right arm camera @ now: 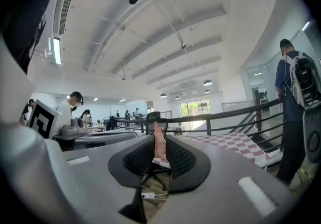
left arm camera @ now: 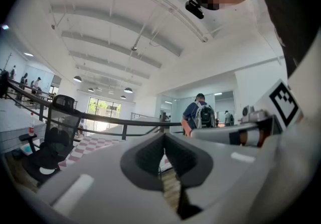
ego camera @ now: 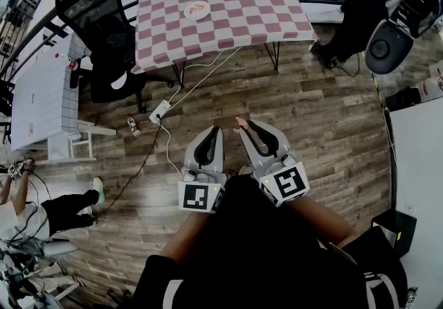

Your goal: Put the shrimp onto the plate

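Observation:
In the head view both grippers are held out over the wooden floor, well short of the checkered table [ego camera: 235, 23]. A white plate [ego camera: 187, 11] with something orange on it sits on that table, far ahead. My right gripper [ego camera: 246, 125] is shut on a pale pink shrimp [ego camera: 240, 122]. In the right gripper view the shrimp [right arm camera: 159, 142] stands upright, pinched between the dark pads. My left gripper [ego camera: 214, 131] is beside it, jaws together with nothing in them; the left gripper view shows its pads [left arm camera: 150, 155] meeting at the tip.
A black office chair [ego camera: 97, 30] stands left of the checkered table, with a white tiled table [ego camera: 41, 93] beyond it. A power strip [ego camera: 160, 112] with cables and a small bottle [ego camera: 133, 125] lie on the floor. A person [ego camera: 41, 210] sits at lower left. A curved railing runs behind.

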A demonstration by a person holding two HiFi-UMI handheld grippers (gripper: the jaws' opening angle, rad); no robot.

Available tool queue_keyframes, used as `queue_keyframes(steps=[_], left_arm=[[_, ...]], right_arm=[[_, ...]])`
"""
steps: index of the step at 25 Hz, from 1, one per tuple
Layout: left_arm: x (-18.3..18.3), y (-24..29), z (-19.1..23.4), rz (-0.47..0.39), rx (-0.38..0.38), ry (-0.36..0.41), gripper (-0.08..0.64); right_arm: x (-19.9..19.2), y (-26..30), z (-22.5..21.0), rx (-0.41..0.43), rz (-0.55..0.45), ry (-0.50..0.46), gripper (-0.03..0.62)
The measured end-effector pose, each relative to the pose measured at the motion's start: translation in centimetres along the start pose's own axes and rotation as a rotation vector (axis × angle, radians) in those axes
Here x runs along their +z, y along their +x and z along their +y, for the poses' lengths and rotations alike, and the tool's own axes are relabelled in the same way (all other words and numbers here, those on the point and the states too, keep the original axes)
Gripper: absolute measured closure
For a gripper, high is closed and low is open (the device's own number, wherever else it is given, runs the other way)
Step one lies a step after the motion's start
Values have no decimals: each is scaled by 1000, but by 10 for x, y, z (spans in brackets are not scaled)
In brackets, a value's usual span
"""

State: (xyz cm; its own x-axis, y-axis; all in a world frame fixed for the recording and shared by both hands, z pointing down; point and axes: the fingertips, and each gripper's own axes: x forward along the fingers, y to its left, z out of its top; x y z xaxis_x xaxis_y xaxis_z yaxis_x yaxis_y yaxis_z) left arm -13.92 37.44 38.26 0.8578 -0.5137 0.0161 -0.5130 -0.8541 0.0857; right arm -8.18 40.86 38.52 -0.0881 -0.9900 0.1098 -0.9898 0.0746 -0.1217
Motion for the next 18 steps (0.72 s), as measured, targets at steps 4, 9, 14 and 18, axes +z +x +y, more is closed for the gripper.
queue_keyframes(steps=[4, 9, 14, 18], left_arm=[[1, 5, -10, -2, -3, 13, 554], [-3, 6, -16, 12, 7, 9, 552], [-12, 1, -16, 41, 29, -5, 554], [-16, 2, -17, 60, 31, -10, 554]], right_arm=[[2, -8, -9, -1, -9, 11, 523], [-7, -16, -22, -6, 11, 44, 523], [-15, -27, -30, -18, 14, 68, 523], [-13, -33, -37, -42, 8, 87, 523]])
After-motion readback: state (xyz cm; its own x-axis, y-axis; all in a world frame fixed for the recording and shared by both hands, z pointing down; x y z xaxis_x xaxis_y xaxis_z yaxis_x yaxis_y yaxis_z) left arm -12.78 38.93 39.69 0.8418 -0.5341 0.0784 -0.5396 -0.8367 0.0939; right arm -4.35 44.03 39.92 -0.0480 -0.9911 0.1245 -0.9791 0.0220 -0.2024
